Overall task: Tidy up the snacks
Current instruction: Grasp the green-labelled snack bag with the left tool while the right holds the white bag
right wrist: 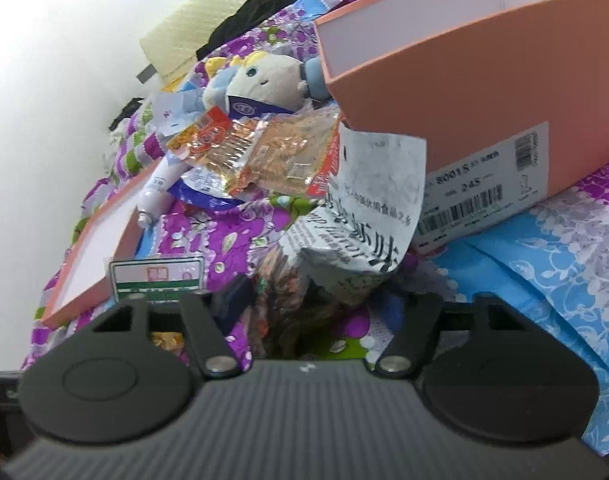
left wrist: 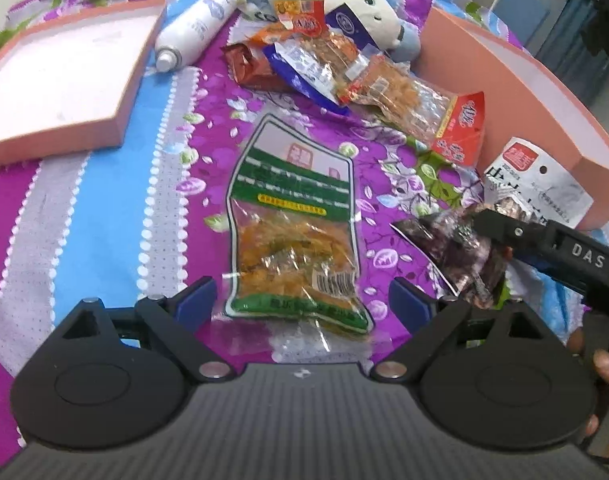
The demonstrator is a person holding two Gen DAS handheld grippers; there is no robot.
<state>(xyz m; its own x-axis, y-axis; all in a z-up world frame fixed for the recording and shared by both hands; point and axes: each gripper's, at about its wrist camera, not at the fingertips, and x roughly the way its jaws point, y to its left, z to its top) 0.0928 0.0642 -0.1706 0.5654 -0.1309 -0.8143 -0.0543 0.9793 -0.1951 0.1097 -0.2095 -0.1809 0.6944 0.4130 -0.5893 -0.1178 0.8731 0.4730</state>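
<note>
While the left gripper (left wrist: 302,304) hangs spread wide over the bedspread (left wrist: 104,216), its blue pads sit either side of the green-and-white snack bag (left wrist: 294,240) without touching it, so that bag lies flat and ungrasped. Just to its right, the right gripper (right wrist: 318,300) looks clenched on the dark end of the white newsprint-pattern snack bag (right wrist: 368,216); the left wrist view shows its black finger pressed against the crumpled dark wrapper (left wrist: 460,256), and the bag's white top stands up beside the box wall. Whether both fingers fully pinch it is partly hidden in the right wrist view.

Further out, a loose heap of about 4 packets stays on the cover: the orange noodle-type packs with red ends (left wrist: 416,104), a blue pack (left wrist: 300,76) and a brown pack (left wrist: 248,68). Behind them are a plush toy (left wrist: 344,4) and a white spray can (left wrist: 192,28), neither a snack. The pink box (right wrist: 444,92) stands at the right, its visible inside bare; its lid (left wrist: 64,76) lies open-side-up at the left.

Judgement: the task looks barely begun, with 0 snacks visibly inside the box. 1 bag is in hand near the box, 1 is lined up under the left gripper, and the heap remains.
</note>
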